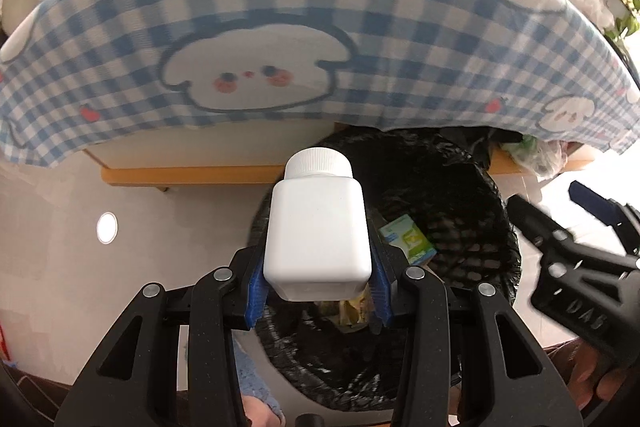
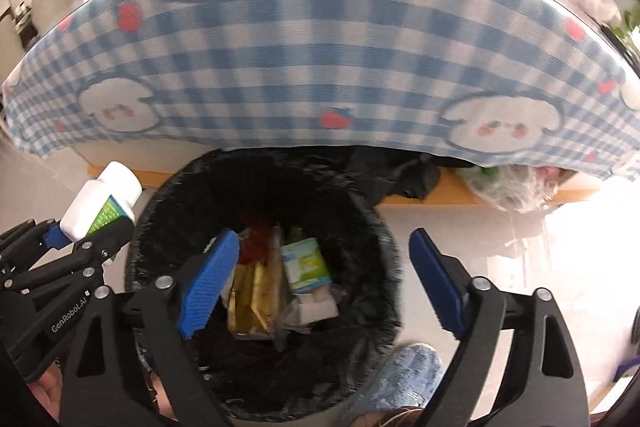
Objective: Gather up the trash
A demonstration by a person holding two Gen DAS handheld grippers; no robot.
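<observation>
A white square-shouldered plastic bottle with a ribbed white screw cap (image 1: 318, 231) is clamped between the blue ribbed pads of the left gripper (image 1: 318, 291), cap pointing away from the camera. A green label is seen on one face of it from the right wrist view, where the bottle (image 2: 100, 205) is held at the left outer edge of the bin. The right gripper (image 2: 324, 283) is spread wide, with nothing between its blue pads (image 2: 210, 281); no earlier view is given to be compared. Directly beneath those parted jaws, the round waste bin lined with a black plastic bag (image 2: 368, 211) is found, and inside it a small pale-green and white carton (image 2: 306, 265), yellow crumpled wrappers (image 2: 250, 297) and white paper scraps (image 2: 318, 307) are seen lying together. Behind the bin, a blue and white checked cloth printed with white cartoon faces and red strawberries (image 1: 280, 27) is draped over a table edge. A clear plastic bag with greenish contents (image 2: 508, 187) is rested on a low wooden ledge (image 1: 188, 174) to the right. A pale glossy floor (image 1: 60, 267) is spread around the bin.
</observation>
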